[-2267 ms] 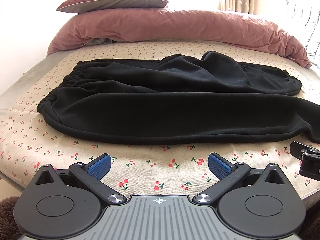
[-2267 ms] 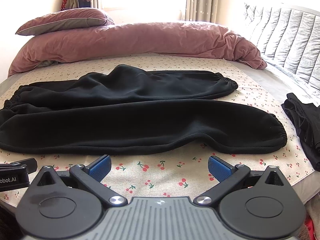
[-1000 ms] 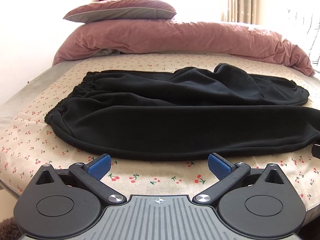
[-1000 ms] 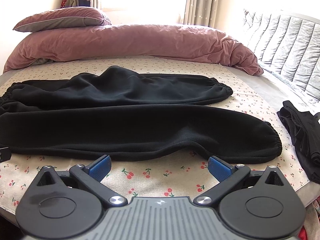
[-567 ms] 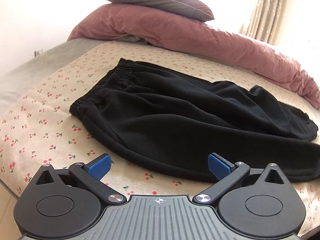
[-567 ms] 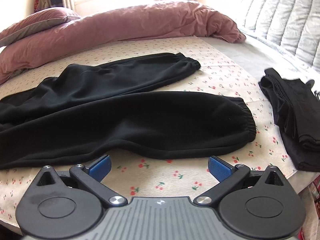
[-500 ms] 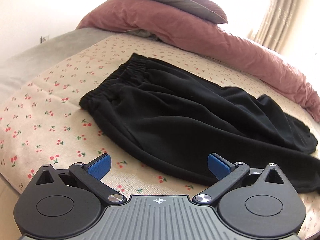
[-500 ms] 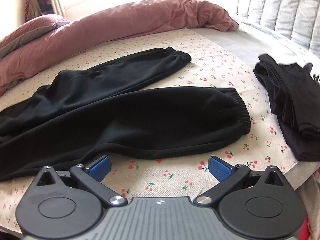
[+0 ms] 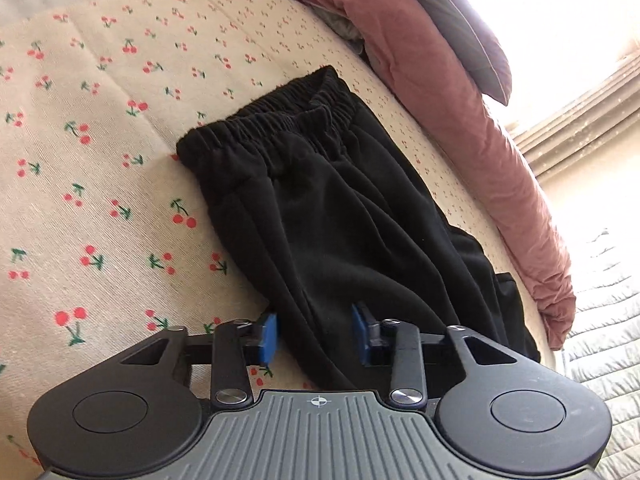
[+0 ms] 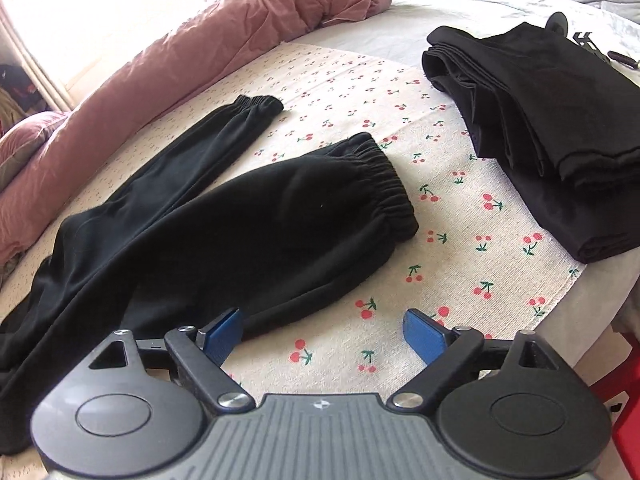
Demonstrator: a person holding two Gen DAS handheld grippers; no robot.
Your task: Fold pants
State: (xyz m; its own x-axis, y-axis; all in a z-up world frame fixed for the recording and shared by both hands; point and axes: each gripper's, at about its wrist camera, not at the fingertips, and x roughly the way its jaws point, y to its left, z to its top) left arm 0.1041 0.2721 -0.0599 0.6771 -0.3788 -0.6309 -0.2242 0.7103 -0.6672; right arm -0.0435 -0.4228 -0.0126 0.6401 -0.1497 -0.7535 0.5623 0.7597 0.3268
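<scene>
Pants: my black sweatpants [image 9: 320, 208] lie long across the bed [image 9: 80, 200].
Left gripper [image 9: 315, 336]: half shut around their near edge.
Right gripper [image 10: 322, 330]: wide open, empty, by the cuff [image 10: 384, 188].

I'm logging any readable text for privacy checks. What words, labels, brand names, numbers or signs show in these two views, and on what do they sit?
No readable words, brands or numbers in either view.
Left claw body: a small crosshair mark only, no letters.
Right claw body: a small round emblem, too small to read.
Black pants: no tag or print visible.
Folded black clothes: no label visible.
Bedsheet: cherry pattern only, no lettering.
</scene>
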